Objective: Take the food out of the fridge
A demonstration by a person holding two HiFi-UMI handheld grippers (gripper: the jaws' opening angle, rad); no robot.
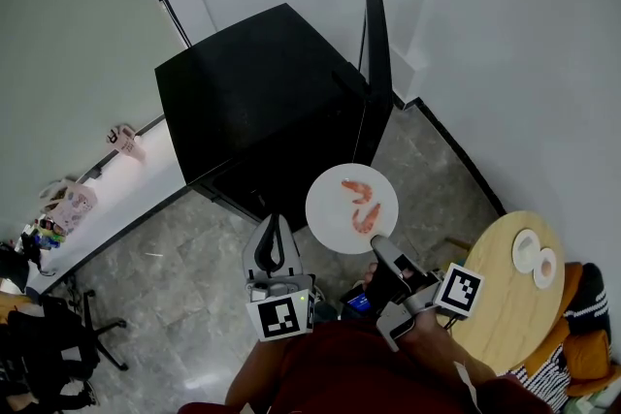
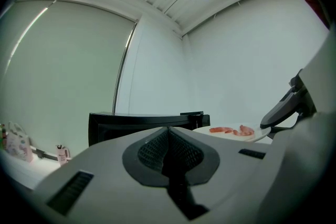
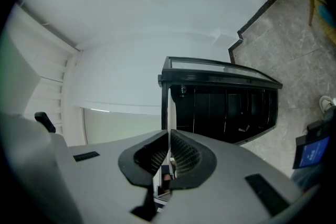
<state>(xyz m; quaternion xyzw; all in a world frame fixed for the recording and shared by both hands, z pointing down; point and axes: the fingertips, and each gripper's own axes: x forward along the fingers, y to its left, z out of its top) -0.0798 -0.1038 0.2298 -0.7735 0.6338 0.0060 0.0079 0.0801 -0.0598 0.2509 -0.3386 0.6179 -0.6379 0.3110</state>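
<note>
Pink shrimp [image 1: 361, 206] sit on a round white plate [image 1: 330, 208] pinched by the right hand-held gripper [image 1: 376, 244]; the left hand-held gripper [image 1: 273, 242] is closed, empty. Likely mid-carry; next, keep it level.

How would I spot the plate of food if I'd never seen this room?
Find the big black fridge with its door open. Just in front of it a round white plate hangs in the air, pinched at its rim by the right gripper. Unlike the two smaller white dishes on the round wooden table, it carries pinkish-orange food.
</note>
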